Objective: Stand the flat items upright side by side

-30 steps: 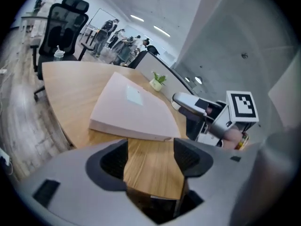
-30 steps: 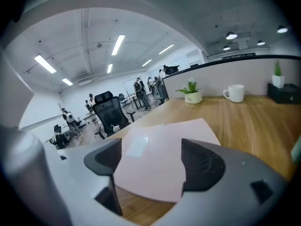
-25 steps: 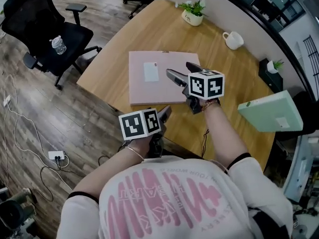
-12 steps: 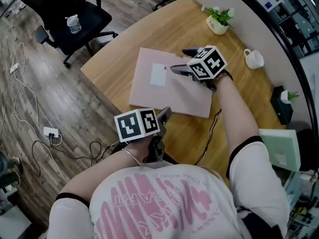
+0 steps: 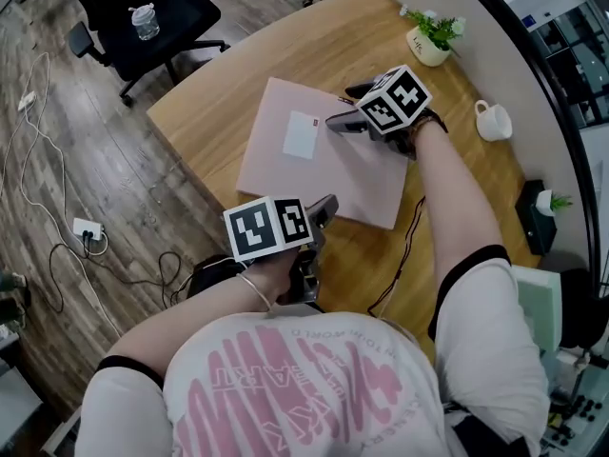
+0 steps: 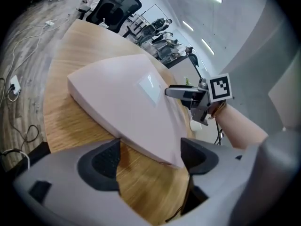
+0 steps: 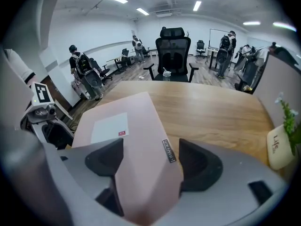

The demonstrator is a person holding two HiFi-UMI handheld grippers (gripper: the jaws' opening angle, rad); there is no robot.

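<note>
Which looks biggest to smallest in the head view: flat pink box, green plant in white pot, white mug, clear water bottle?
1. Flat pink box, by far.
2. Green plant in white pot.
3. White mug and clear water bottle look alike; the bottle sits farther down, so no ranking.

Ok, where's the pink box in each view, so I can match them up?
Head view: pink box lies flat, upper centre.
Left gripper view: pink box at centre, one corner pointing to the bottom edge.
Right gripper view: pink box at lower centre, running up-left.
Shared landmark: the white label on its top.
</note>
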